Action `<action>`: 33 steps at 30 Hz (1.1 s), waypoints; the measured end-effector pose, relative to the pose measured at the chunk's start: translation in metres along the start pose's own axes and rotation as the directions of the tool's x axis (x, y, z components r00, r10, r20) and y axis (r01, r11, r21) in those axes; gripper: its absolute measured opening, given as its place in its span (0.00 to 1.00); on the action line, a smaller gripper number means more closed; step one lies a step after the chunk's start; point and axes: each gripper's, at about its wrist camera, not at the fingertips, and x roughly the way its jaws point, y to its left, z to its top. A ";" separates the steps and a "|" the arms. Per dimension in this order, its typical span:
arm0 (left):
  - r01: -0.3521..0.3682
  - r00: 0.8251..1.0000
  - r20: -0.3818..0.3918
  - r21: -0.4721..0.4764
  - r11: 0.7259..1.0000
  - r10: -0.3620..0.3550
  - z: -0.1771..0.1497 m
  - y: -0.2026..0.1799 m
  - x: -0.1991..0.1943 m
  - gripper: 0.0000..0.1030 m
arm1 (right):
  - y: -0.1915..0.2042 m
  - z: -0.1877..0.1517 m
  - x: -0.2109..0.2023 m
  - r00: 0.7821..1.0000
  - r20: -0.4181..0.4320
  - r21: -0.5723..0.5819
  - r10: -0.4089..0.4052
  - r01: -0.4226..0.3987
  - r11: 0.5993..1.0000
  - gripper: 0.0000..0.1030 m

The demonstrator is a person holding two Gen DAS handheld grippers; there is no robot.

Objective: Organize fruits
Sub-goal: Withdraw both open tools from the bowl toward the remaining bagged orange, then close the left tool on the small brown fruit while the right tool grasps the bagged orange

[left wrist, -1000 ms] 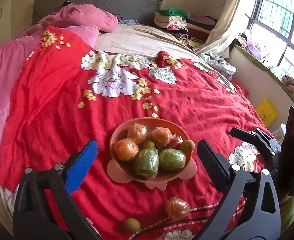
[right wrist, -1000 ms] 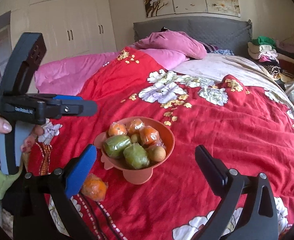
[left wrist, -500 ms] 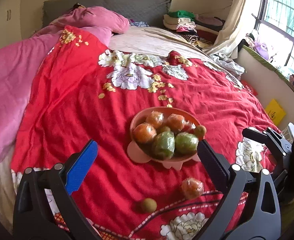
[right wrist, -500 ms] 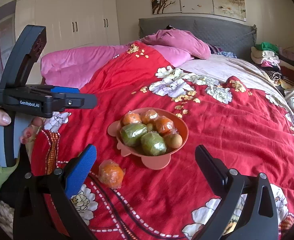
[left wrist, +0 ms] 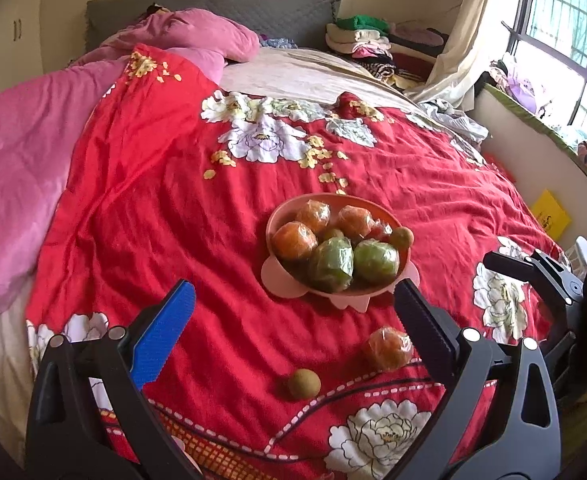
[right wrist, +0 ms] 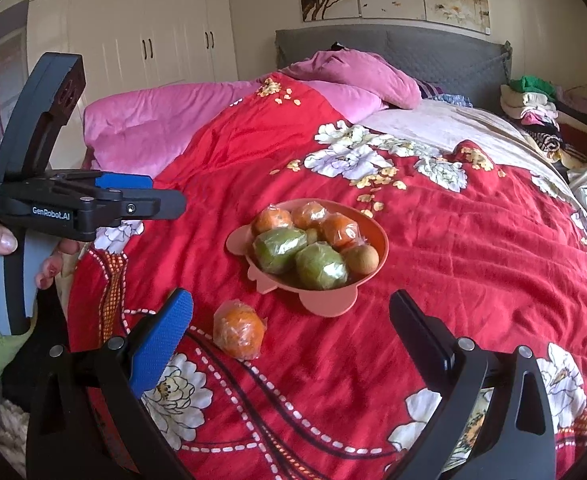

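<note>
A pink bowl (left wrist: 277, 216) (right wrist: 377, 236) sits on the red flowered bedspread, holding several wrapped oranges, two wrapped green fruits and a small brown one. In front of it lie a loose wrapped orange (left wrist: 387, 348) (right wrist: 239, 330) and a small brown fruit (left wrist: 303, 384). My left gripper (left wrist: 293, 312) is open and empty, held back from the bowl, with the loose fruits between its fingers' line of sight. My right gripper (right wrist: 289, 320) is open and empty too, above the near edge of the bed. The left gripper's body (right wrist: 73, 204) shows at the left in the right wrist view, held by a hand.
A pink duvet (left wrist: 21, 168) and pillow (left wrist: 197, 36) lie at the left and the head of the bed. Folded clothes (left wrist: 365, 36) are stacked at the far right corner. A low wall with a window (left wrist: 553, 40) runs along the right side.
Both grippers have pulled back from the bowl, which now looks smaller and farther. The loose orange and the brown fruit have come fully into the left view. Both stay open.
</note>
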 end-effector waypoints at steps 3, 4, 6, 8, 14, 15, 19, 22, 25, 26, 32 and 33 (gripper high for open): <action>-0.003 1.000 -0.003 0.001 1.000 0.003 -0.003 0.002 0.000 0.91 | 0.002 -0.002 0.001 1.000 -0.008 0.000 -0.001 0.001 1.000 0.96; -0.005 1.000 -0.006 0.000 1.000 0.005 -0.004 0.002 0.000 0.91 | 0.003 -0.003 0.002 1.000 -0.011 0.000 -0.002 0.002 1.000 0.96; -0.004 1.000 -0.012 0.001 1.000 0.004 -0.008 0.004 -0.001 0.91 | 0.005 -0.004 0.003 1.000 -0.018 -0.002 -0.003 0.003 1.000 0.96; -0.006 1.000 -0.019 -0.001 1.000 0.006 -0.011 0.005 -0.001 0.91 | 0.006 -0.006 0.005 1.000 -0.025 -0.003 -0.004 0.004 1.000 0.96; 0.001 0.999 -0.050 -0.002 1.000 -0.001 -0.022 0.010 0.002 0.91 | 0.010 -0.009 0.009 0.999 -0.045 -0.010 -0.009 0.009 1.000 0.96; 0.000 0.999 -0.053 0.000 1.000 0.000 -0.024 0.011 0.003 0.91 | 0.011 -0.010 0.010 0.999 -0.048 -0.012 -0.009 0.008 1.000 0.96; 0.003 0.998 -0.070 0.001 1.000 -0.003 -0.031 0.013 0.004 0.91 | 0.013 -0.013 0.013 0.998 -0.058 -0.017 -0.009 0.008 1.000 0.96; 0.004 0.996 -0.087 0.016 1.000 -0.003 -0.036 0.012 0.006 0.91 | 0.015 -0.015 0.016 0.998 -0.068 -0.020 -0.012 0.011 1.000 0.96; 0.006 0.994 -0.112 0.038 0.999 -0.001 -0.043 0.012 0.010 0.91 | 0.015 -0.016 0.018 0.997 -0.074 -0.020 -0.015 0.014 1.000 0.96; 0.005 0.993 -0.117 0.043 0.999 0.000 -0.045 0.012 0.011 0.91 | 0.015 -0.016 0.019 0.997 -0.077 -0.020 -0.016 0.014 1.000 0.96; 0.021 0.989 -0.147 0.079 0.997 -0.010 -0.058 0.009 0.016 0.90 | 0.016 -0.019 0.022 0.996 -0.090 -0.027 -0.013 0.011 1.000 0.96; 0.025 0.988 -0.152 0.084 0.996 -0.012 -0.059 0.009 0.017 0.90 | 0.016 -0.019 0.023 0.996 -0.092 -0.029 -0.015 0.012 1.000 0.96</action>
